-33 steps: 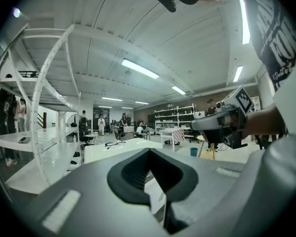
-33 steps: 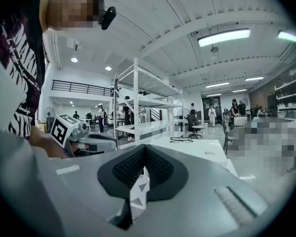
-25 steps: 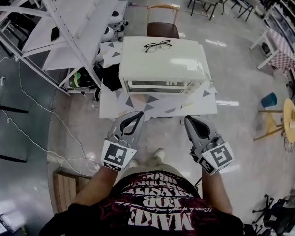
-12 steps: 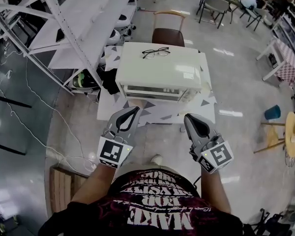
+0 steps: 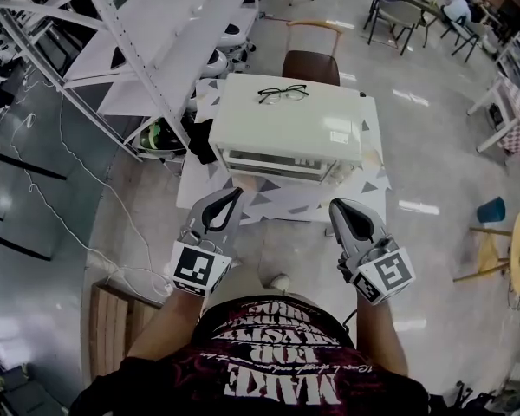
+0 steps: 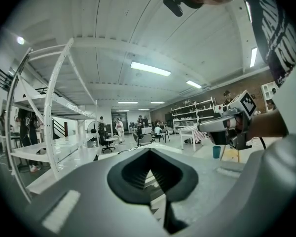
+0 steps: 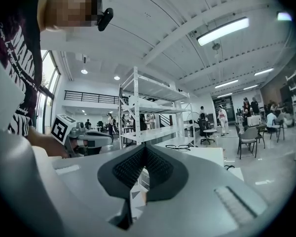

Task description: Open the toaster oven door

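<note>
**Oven door dead ahead, running crosswise between your two grippers**

Nearest you, your left gripper (image 5: 236, 194) and right gripper (image 5: 334, 206) hang side by side. Each has its jaws closed tip to tip with nothing between them, so you would have to part one pair before gripping anything. Just beyond the tips is the low table (image 5: 269, 204), and on it stands the toaster oven (image 5: 295, 133). Its door (image 5: 282, 161) faces you and appears to be shut. The door's long edge runs left to right. Your left gripper lines up near its left end, your right gripper near its right end, and neither touches it. The left tips look slightly closer to the door. I can't make out the handle clearly. A pair of glasses (image 5: 283, 94) lies on the oven's top, and a chair (image 5: 312, 61) stands behind.
</note>
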### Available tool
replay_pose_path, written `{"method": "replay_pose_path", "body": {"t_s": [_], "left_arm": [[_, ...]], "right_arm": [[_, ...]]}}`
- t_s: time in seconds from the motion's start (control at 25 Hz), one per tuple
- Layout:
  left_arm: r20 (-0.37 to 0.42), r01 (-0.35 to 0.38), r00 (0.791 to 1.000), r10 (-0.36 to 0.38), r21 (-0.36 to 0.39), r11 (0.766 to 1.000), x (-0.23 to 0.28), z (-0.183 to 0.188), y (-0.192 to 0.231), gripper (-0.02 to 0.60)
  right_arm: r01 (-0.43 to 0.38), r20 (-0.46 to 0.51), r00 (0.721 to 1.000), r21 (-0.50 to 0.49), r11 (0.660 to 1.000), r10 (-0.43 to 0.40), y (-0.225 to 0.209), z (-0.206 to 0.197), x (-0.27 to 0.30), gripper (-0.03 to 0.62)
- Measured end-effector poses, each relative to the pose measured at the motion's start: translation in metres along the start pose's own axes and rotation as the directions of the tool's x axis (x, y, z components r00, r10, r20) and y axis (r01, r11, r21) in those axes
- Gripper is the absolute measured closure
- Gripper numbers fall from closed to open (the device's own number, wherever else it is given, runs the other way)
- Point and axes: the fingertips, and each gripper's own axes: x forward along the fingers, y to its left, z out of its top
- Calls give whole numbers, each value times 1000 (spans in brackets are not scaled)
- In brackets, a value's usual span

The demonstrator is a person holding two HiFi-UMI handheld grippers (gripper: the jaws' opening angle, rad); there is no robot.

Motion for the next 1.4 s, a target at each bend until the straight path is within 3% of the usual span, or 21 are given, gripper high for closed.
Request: {"method": "replay_pose_path", "body": {"t_s": [0.12,0.24,0.96,1.4], "left_arm": [[-41,-7,999,6,-17,1000,-1,-11,6,581],[-33,-13,999,12,-20,1000,3,-12,18,581],[-56,70,996,-70,-3,998,73,-27,84,581],[-150,88,984,-91,-32,996,108,-75,99,581]], "right_arm": [[-23,-7,1000,5,1000,23,3,-2,10,568],[-25,-15,1000,9,1000,25,2,-4,20,568],[50,-22,999,19,999,-50,-34,11,90,568],[68,-33,997,12,998,-67,-51,12,112,568]]}}
